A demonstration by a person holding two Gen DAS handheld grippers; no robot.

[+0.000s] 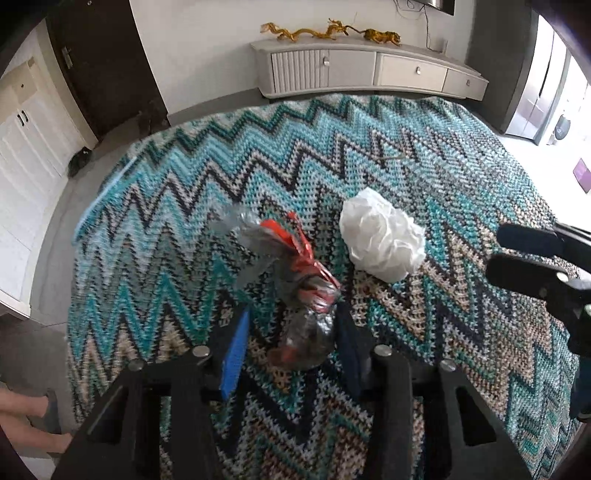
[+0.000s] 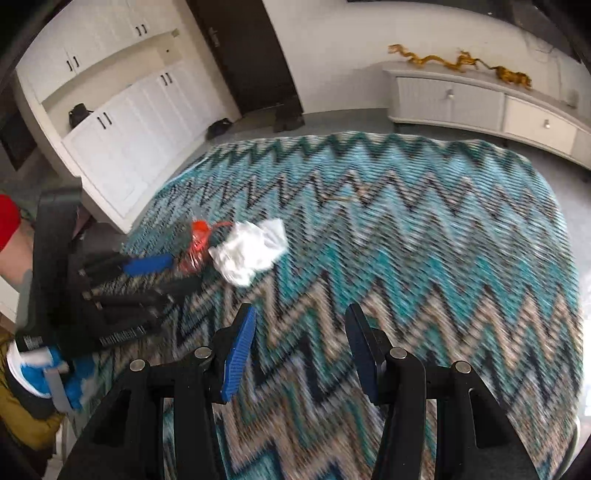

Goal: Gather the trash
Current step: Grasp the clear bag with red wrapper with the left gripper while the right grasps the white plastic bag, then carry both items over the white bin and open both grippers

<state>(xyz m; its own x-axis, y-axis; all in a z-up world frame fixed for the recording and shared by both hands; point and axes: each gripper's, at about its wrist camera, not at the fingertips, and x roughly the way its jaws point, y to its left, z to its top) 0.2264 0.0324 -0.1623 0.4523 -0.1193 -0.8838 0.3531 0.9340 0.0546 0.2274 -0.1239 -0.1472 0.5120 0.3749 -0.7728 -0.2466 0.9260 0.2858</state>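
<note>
A crumpled clear and red plastic wrapper lies on the zigzag blanket. My left gripper is open with its fingers on either side of the wrapper's near end, not closed on it. A crumpled white tissue lies just right of the wrapper. My right gripper is open and empty above the blanket, and shows at the right edge of the left wrist view. In the right wrist view, the wrapper and tissue lie ahead to the left, with the left gripper at the wrapper.
The blanket covers a bed or table. A grey low cabinet with golden dragon figures stands by the far wall. White cupboards and a dark door are at the left.
</note>
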